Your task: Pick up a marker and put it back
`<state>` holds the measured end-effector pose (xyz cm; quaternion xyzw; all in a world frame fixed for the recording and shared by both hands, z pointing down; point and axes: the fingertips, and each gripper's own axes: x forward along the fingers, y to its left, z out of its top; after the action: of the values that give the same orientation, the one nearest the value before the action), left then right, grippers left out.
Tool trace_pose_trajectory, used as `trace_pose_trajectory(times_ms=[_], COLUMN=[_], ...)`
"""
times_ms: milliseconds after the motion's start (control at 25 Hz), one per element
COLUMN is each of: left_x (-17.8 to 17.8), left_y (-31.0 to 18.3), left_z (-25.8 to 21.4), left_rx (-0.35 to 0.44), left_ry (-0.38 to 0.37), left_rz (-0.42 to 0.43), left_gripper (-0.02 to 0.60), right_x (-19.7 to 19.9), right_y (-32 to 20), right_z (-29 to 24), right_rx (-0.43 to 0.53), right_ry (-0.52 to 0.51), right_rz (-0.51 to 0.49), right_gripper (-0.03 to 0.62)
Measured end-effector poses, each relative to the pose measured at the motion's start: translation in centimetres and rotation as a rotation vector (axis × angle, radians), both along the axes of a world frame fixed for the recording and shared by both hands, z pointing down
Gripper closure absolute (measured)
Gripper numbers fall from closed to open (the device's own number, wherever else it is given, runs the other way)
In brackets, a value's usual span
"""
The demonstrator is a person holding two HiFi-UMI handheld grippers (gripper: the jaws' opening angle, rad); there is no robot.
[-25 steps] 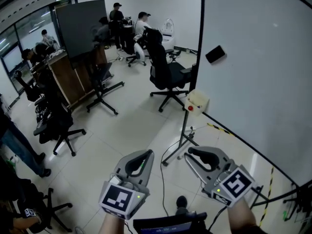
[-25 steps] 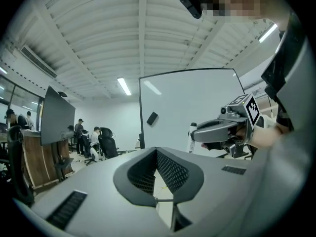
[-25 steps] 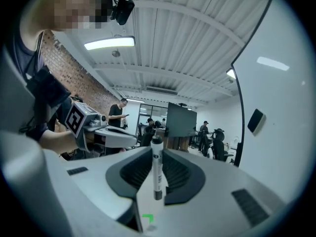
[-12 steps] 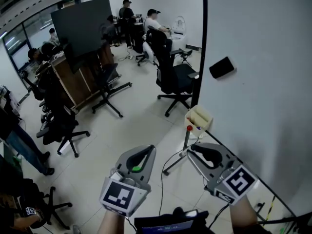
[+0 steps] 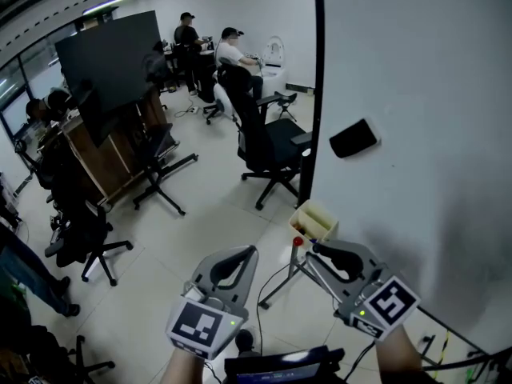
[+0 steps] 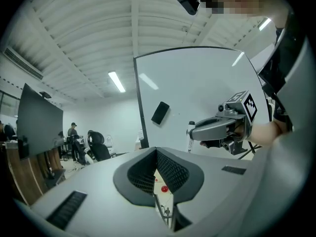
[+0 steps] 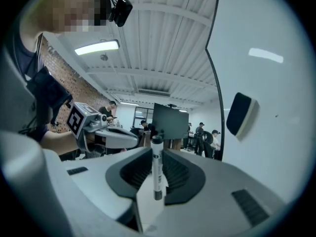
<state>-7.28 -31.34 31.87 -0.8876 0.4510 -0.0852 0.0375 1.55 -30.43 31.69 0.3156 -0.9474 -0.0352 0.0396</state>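
Two-handed in head view: holding left gripper (image 5: 246, 252) and right gripper (image 5: 314, 249) out low and near, side by side, apart. Facing whiteboard (image 5: 432, 94) at right, eraser (image 5: 354, 137) sticking to it; noting cream tray (image 5: 314, 219) just beyond right gripper's tips.

Left gripper view: finding jaws sitting tip to tip, gripping nothing. Catching right gripper at right, carrying marker (image 6: 190, 135) upright.

Right gripper view: finding jaws clamping white marker (image 7: 157, 174) between pads, standing upright, dark cap up. Seeing left gripper at left, eraser at right on whiteboard.
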Motion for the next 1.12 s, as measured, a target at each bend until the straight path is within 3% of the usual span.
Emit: trace_pose_trajectory(times_ms=[360, 640, 880, 1120], left_x=[-1.2, -2.5, -1.6, 0.2], left_y=[-8.1, -12.7, -14.0, -15.5], left_z=[-0.3, 0.5, 1.5, 2.3], left_rx=[0.017, -0.014, -0.032, -0.056], left_ry=[0.032, 0.077, 0.089, 0.089], left_rz=[0.226, 0.385, 0.466, 0.475], left_gripper=[0.581, 0.581, 0.581, 0.581], right_x=[-1.5, -2.0, 0.8, 4.7], right_y=[-6.2, -9.6, -11.0, -13.2], right_z=[-0.6, -0.3, 0.6, 3.4], right_rx=[0.023, 0.001, -0.008, -0.043], right_ry=[0.043, 0.062, 0.077, 0.071], right_rz=[0.223, 0.437, 0.586, 0.669], right_gripper=[0.508, 0.508, 0.508, 0.508])
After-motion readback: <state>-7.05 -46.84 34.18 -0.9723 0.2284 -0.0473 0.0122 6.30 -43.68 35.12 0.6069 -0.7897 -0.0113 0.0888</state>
